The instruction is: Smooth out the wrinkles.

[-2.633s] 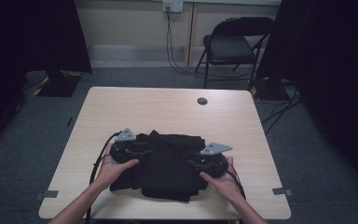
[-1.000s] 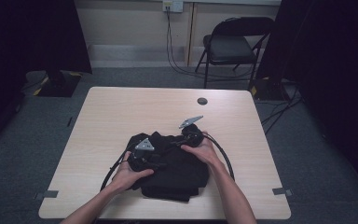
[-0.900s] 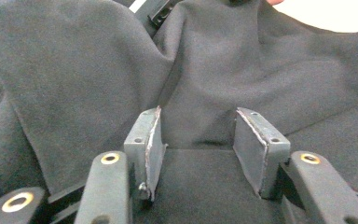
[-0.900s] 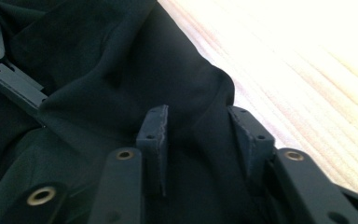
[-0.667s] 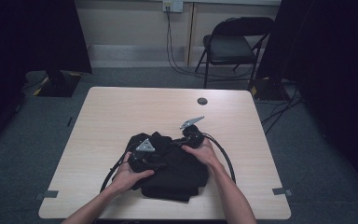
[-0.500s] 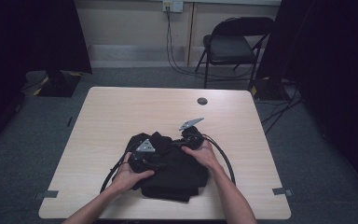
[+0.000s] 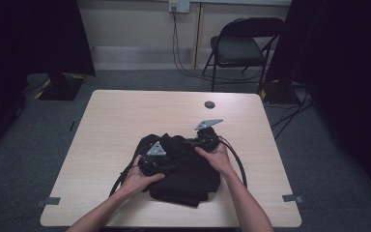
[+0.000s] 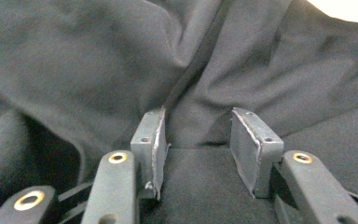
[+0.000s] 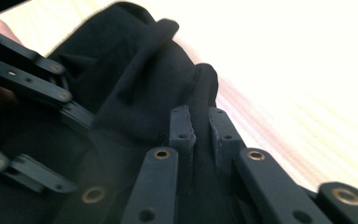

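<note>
Near the table's (image 7: pixel 101 121) six o'clock edge lies the black garment (image 7: pixel 183 169), bunched. Your right gripper (image 9: pixel 200 123) pinches a fold at the cloth's one o'clock corner, jaws narrow; your left gripper (image 8: pixel 198 135) rests on it, jaws wide. Close the left before lifting, then draw both apart evenly.

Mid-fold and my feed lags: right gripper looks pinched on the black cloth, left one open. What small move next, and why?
Probably shut the left gripper on the black garment. Its jaws stand apart with cloth between them, while the right gripper has its jaws nearly together on a fold near the table edge of the cloth. Both ends held, the fold can be carried.
</note>
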Demonstrator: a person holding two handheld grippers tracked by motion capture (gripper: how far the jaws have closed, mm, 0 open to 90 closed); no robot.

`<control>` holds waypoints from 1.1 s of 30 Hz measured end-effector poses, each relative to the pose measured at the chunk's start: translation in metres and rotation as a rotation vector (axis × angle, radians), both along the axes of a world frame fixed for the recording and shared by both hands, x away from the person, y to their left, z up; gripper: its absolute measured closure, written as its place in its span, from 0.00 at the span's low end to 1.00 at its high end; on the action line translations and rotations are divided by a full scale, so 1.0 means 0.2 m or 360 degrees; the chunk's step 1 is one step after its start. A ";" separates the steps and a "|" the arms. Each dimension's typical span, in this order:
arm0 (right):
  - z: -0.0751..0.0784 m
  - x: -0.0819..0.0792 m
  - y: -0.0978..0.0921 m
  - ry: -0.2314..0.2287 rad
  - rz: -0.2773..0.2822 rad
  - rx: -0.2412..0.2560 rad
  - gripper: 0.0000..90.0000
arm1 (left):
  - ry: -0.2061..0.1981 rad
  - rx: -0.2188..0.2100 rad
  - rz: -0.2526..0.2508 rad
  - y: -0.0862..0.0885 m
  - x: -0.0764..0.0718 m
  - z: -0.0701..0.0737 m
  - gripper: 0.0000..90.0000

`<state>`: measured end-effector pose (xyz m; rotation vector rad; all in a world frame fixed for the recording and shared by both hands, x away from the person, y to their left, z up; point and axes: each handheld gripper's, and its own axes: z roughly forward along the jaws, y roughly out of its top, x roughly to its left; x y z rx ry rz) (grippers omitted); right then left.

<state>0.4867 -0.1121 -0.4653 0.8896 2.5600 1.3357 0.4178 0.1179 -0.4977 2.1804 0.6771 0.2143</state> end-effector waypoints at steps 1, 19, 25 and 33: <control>0.02 0.00 0.00 -0.0013 -0.0001 -0.0003 0.91 | 0.0000 0.0016 -0.0012 -0.01 0.01 0.00 0.62; 0.10 -0.03 -0.08 -0.0065 -0.0038 0.0062 0.92 | 0.0006 -0.0224 -0.0111 0.17 -0.18 0.29 0.49; 0.11 -0.02 -0.13 -0.0083 -0.0083 0.0074 0.92 | 0.0023 -0.0159 -0.0226 0.17 -0.27 0.22 0.62; 0.17 -0.02 -0.16 -0.0126 -0.0101 0.0109 0.93 | 0.0094 -0.0014 -0.0203 0.03 -0.15 0.13 0.70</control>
